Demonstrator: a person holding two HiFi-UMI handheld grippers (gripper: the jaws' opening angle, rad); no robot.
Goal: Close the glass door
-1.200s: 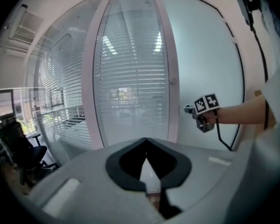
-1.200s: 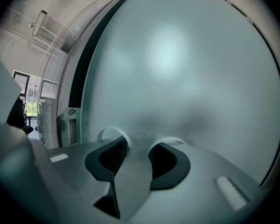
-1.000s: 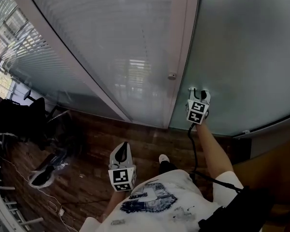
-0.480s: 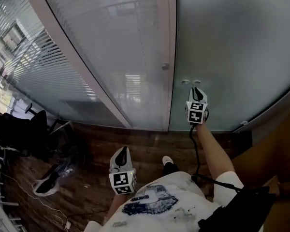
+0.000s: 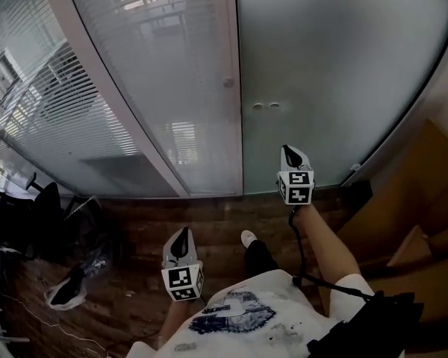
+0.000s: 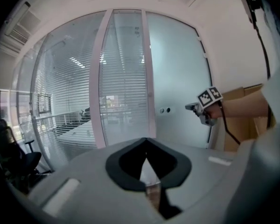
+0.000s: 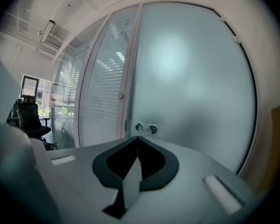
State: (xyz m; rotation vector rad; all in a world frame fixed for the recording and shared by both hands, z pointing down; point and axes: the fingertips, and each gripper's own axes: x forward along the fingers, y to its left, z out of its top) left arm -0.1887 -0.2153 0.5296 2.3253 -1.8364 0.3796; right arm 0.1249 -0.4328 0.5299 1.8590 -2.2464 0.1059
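Glass door (image 5: 336,73), frosted and tall, is standing at the far edge of the wooden floor (image 5: 134,230), filling the upper right of the head view; its left edge is lying along the pale frame post (image 5: 234,66), and it seems to be sitting flush there, though the seam is too fine to be sure; two small round fittings (image 5: 266,106) are showing on the glass just beside that edge. Left of the post, a glazed panel with slatted blinds (image 5: 157,73) is running off toward the floor's left edge, where a dark office chair (image 5: 30,207) is standing.

Right gripper (image 5: 288,150) is pointing at the door, near it but apart from the glass, below and to the right of the fittings; its jaws have just been closing and are now pressed together with nothing between them; a black cable (image 5: 299,237) is trailing back along the forearm.

Left gripper (image 5: 181,237) is hanging lower over the floor, well apart from the door, its jaws likewise meeting at the tips and pinching nothing.

Brown cardboard boxes (image 5: 422,192) are resting by the floor's right edge, beside the door.
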